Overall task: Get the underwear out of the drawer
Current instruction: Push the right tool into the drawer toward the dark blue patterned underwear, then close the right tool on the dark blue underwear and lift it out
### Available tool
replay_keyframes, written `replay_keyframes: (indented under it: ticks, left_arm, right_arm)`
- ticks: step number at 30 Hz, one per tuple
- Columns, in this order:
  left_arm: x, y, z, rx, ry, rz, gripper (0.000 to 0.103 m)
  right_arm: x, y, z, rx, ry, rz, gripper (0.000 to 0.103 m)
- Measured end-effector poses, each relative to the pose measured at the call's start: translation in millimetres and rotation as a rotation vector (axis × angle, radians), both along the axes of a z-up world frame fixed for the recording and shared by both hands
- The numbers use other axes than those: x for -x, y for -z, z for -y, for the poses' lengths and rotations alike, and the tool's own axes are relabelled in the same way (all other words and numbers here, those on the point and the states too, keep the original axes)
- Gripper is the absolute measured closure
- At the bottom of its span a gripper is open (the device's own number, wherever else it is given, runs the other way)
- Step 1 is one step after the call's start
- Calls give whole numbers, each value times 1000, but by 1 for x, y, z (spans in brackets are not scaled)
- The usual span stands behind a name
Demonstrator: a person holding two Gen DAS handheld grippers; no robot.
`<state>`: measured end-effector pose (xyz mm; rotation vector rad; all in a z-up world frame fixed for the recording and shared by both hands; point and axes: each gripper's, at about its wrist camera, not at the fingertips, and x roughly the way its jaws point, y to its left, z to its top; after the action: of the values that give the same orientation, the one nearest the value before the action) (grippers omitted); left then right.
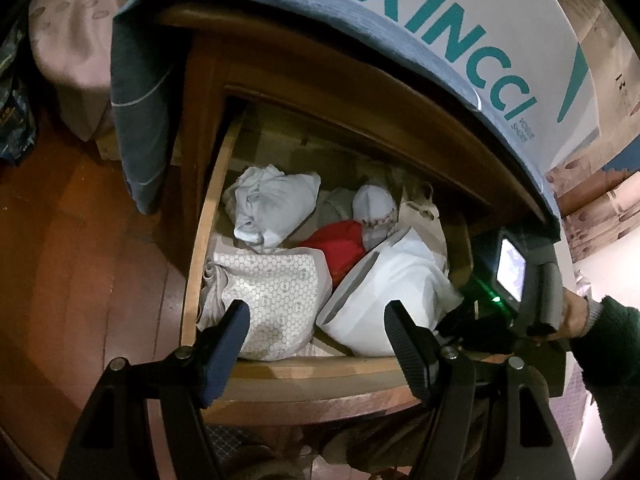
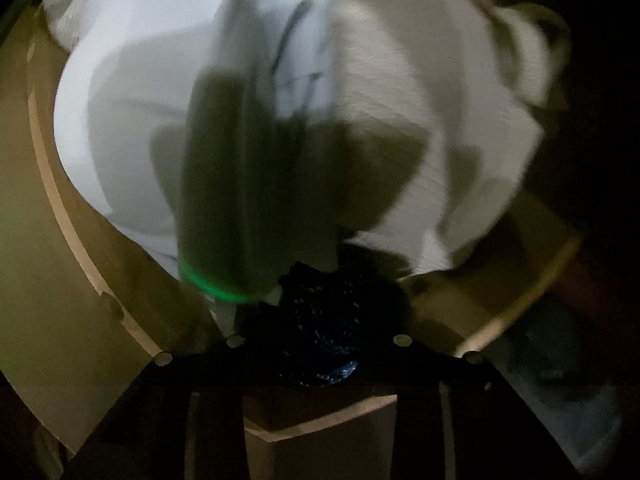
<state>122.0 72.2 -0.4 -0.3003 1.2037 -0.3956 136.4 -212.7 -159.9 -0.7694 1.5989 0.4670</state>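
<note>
- The left gripper (image 1: pixel 318 320) fills the bottom of the left wrist view, pointing steeply down at the open drawer (image 1: pixel 304 368); its two dark fingers (image 1: pixel 228 344) stand well apart with nothing between them, above the drawer's front rim.
- The right gripper (image 1: pixel 472 316) enters at the right edge of that view, its tips buried in a white garment (image 1: pixel 392 292) in the lower right part of the drawer. A hand (image 1: pixel 576 316) in a dark green sleeve (image 1: pixel 616 340) holds its grey handle; a small lit screen and a green light show on its body.
- In the right wrist view everything is blurred and dark: white cloth (image 2: pixel 132 128) and a ribbed cream cloth (image 2: pixel 432 120) press close to the lens. Whether the jaws have closed on fabric cannot be told there.
- The underwear lies in the drawer: a patterned cream piece (image 1: pixel 276 292) at lower left, a crumpled white piece (image 1: pixel 268 208) above it, a red piece (image 1: pixel 340 248) at centre.
- A blue-grey cloth (image 1: pixel 136 120) drapes the cabinet top.
- A white box (image 1: pixel 500 32) at upper right bears teal letters reading "XINccl"; the smaller print beside them is too small to read.
- Wooden floor (image 1: pixel 72 240) fills the left.
</note>
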Motion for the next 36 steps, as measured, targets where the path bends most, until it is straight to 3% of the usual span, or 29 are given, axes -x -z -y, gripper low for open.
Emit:
replay_keyframes:
  ticks: [13, 22, 24, 26, 30, 36]
  left_arm:
    - [-1, 2, 4, -34, 16, -15, 31]
    - [1, 3, 20, -127, 101, -6, 31]
    - [1, 2, 22, -147, 124, 0, 31]
    - [0, 2, 23, -177, 140, 3, 31]
    - [-6, 7, 27, -223, 190, -15, 31]
    - [-19, 23, 39, -284, 273, -73, 31]
  right_arm:
    - [27, -56, 33, -146, 269, 218, 75]
    - [42, -98, 50, -310, 467, 377, 75]
    - [10, -114, 52, -342, 503, 398, 75]
    - [20, -133, 44, -368, 553, 431, 75]
    - [29, -142, 50, -465, 647, 442, 75]
    - [32, -125, 37, -563, 713, 406, 75]
